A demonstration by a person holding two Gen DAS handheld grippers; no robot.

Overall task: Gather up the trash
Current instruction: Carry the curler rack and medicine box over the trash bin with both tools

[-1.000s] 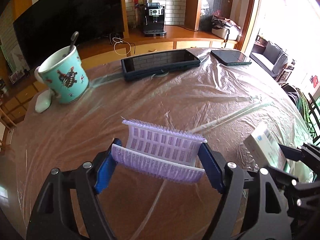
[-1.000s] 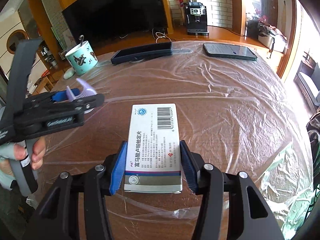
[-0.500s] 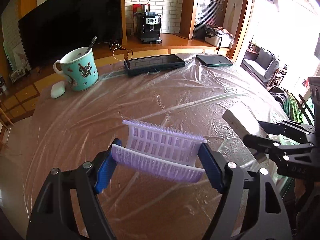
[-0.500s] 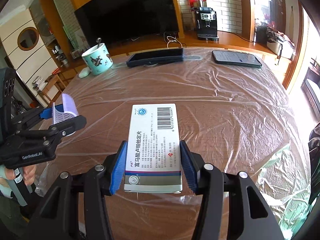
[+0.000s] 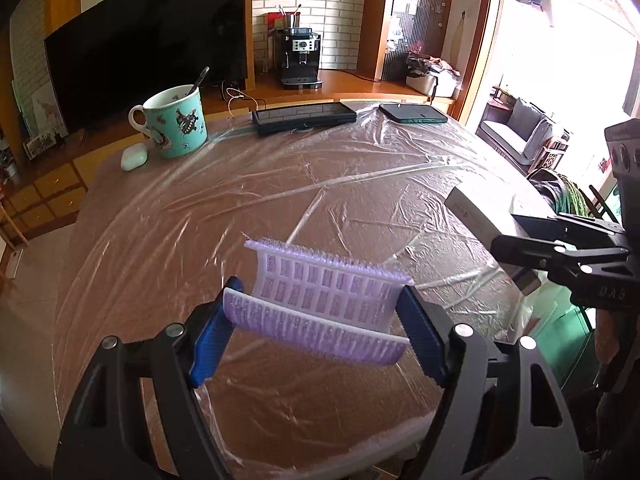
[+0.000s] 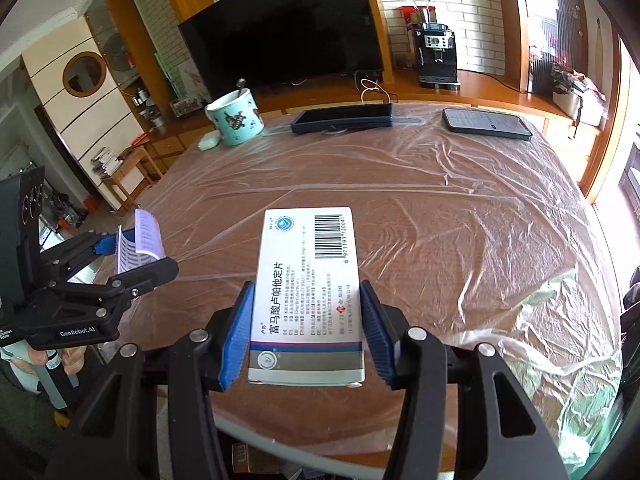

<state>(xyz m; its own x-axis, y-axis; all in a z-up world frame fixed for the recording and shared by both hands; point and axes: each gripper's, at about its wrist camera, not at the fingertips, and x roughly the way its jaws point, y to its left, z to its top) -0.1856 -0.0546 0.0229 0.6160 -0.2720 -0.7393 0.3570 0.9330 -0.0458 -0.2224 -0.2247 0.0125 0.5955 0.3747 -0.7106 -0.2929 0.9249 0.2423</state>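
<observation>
The plastic-covered table (image 6: pixel 460 208) lies below both tools. My right gripper (image 6: pixel 306 336) pinches the medicine box (image 6: pixel 306 292) by its long sides: light, crushable card. My left gripper (image 5: pixel 316 328) clamps the flexible purple blister tray (image 5: pixel 324 296) endwise.

A curved lilac plastic piece (image 5: pixel 320 308), ribbed along both long edges and patterned with rows of small rectangular cells, was held bowed between the blue pads of the left gripper (image 5: pixel 318 334), above the near part of the film-covered table (image 5: pixel 280 184). A flat white medicine box (image 6: pixel 306 296) was clamped by its long sides in the right gripper (image 6: pixel 308 336), printed face up. A barcode was seen at its far right corner, a round blue logo at the far left, black Chinese lettering along its length, and a grey band edged in red and blue near the close end.
</observation>
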